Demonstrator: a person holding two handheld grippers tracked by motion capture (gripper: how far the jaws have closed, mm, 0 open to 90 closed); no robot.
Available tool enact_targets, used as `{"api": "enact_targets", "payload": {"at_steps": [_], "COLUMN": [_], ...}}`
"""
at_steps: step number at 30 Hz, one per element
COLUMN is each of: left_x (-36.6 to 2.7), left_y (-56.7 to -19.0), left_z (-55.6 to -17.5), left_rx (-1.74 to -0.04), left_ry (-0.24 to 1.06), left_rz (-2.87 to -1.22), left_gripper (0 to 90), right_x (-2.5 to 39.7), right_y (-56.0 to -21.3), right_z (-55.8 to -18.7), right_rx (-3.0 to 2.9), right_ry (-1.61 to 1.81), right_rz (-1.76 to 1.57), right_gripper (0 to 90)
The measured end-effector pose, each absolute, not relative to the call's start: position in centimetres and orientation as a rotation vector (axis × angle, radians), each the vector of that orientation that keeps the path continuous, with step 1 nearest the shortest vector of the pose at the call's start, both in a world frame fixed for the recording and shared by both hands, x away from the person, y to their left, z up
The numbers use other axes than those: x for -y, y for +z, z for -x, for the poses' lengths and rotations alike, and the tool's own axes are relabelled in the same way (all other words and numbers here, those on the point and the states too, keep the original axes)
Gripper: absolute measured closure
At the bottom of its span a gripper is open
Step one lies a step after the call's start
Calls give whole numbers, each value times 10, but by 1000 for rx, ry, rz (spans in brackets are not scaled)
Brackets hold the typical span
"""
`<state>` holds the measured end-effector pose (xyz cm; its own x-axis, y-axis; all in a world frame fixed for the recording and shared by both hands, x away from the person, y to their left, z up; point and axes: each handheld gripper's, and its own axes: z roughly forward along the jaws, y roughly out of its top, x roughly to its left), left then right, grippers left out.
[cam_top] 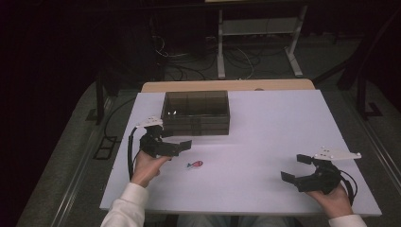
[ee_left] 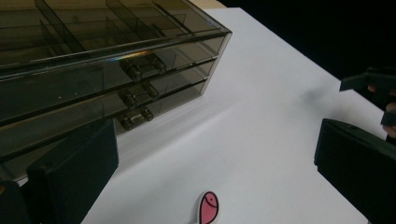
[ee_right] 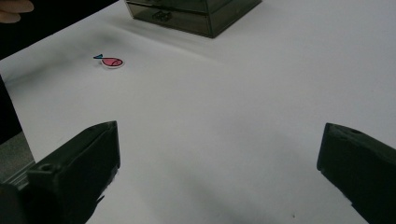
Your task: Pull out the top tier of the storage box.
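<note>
The left tongs [cam_top: 177, 142] sit at the left of the white table [cam_top: 265, 132], held in a hand [cam_top: 147, 166] with a pale sleeve [cam_top: 126, 208]; their jaws stand wide apart with nothing between them, pointing toward the right; just beyond them, almost touching, is a smoky see-through drawer box [cam_top: 196, 112] with three drawers stacked, each with a small knob on its front [ee_left: 140, 68]; its top shows divided compartments, and I cannot tell what lies in them. Just in front of the left tongs, on the bare table, lies a little pink fish [cam_top: 195, 164] with a blue tail, flat on its side; in the left gripper view it lies between the two jaws, low down, touching neither. Well off to the right, near the table's near edge, the right tongs [cam_top: 295, 167] rest in the other hand [cam_top: 336, 201]; their jaws also gape wide and empty, aimed leftward across the table toward the fish, which lies well apart from them.
</note>
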<state>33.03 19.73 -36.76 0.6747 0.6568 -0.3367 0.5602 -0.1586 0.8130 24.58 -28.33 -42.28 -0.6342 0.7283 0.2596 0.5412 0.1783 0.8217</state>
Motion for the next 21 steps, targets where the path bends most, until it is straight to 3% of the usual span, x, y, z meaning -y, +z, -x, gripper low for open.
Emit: {"api": "enact_targets", "payload": {"at_steps": [21], "left_x": [-183], "left_y": [-369], "left_z": [-347], "left_rx": [-994], "left_ry": [68], "left_rz": [-1782], "left_gripper": [0], "right_x": [283], "right_y": [-423], "right_z": [-246], "right_rx": [-2261], "right_ry": [1433], "right_rz": [-1227], "right_gripper": [0]}}
